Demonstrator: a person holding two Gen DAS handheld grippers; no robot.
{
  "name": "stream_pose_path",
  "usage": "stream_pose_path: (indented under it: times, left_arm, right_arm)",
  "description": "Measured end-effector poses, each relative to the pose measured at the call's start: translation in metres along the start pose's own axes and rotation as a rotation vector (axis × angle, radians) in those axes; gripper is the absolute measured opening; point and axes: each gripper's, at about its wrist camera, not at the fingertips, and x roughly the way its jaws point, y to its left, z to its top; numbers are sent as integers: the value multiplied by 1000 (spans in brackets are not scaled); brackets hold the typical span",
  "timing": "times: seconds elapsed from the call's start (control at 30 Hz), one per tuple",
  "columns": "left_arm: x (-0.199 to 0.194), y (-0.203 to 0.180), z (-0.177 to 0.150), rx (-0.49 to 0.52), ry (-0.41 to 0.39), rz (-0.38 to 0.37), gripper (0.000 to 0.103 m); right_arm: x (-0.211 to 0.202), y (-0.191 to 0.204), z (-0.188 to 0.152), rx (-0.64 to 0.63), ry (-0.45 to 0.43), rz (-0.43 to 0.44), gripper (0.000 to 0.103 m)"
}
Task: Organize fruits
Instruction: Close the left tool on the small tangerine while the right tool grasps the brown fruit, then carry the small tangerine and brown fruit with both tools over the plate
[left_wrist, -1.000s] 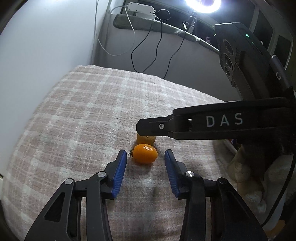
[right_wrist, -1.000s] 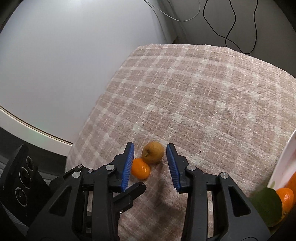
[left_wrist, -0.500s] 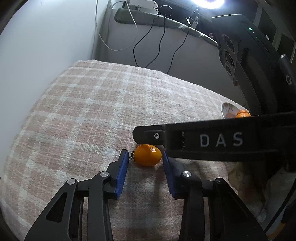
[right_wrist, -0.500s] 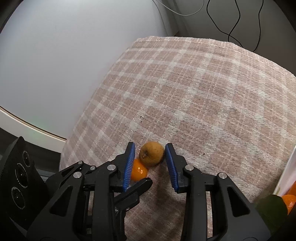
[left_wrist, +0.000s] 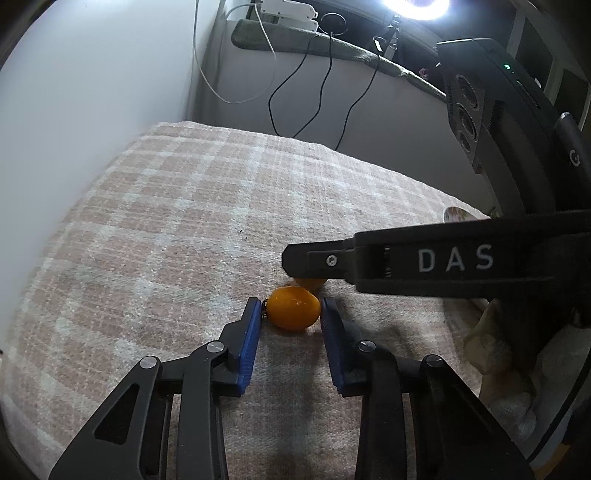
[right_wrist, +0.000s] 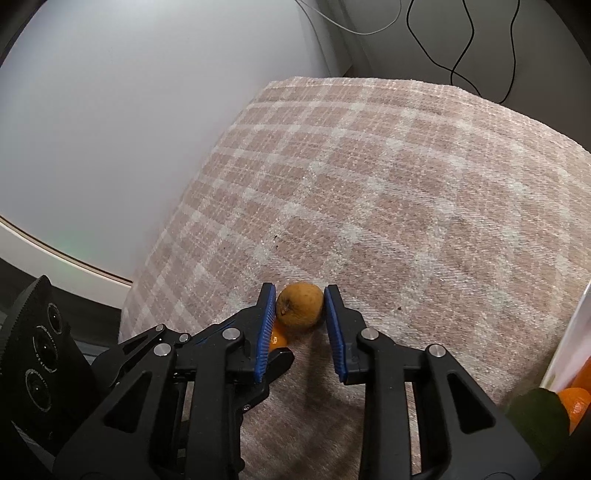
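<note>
Two small fruits lie touching on the pink checked cloth (left_wrist: 184, 240). In the left wrist view, a glossy orange fruit (left_wrist: 293, 313) sits between my left gripper's (left_wrist: 291, 306) blue pads. The jaws are closing, and the pads touch its stem end and its right side. In the right wrist view, a duller brownish-orange fruit (right_wrist: 300, 309) is framed by my right gripper (right_wrist: 300, 295). Those jaws are closing too, with both pads against it. The right gripper's black finger (left_wrist: 406, 264) crosses above and hides most of the brownish fruit. The orange fruit (right_wrist: 277, 340) peeks out behind the right gripper's left pad.
A white plate (right_wrist: 569, 332) at the right edge holds oranges (right_wrist: 576, 402) and a green leaf (right_wrist: 535, 410); its rim (left_wrist: 458, 213) also shows in the left view. A pale wall flanks the cloth's left. Cables hang behind the cloth's far edge.
Both pairs of jaws have narrowed from well apart to touching their fruits. Neither fruit has shifted on the cloth.
</note>
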Motion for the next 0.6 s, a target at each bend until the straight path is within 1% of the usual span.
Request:
stream_pose_path:
  times: [0.37,0.6]
  left_arm:
    - [-18,-7,-6,10,-27,2,31]
    - [-39,-21,-9,28,-66,-5,31]
  right_arm:
    - [-26,1,-6,-5,-50,15,28]
    - [-50,4,-17,-21,-88,41,28]
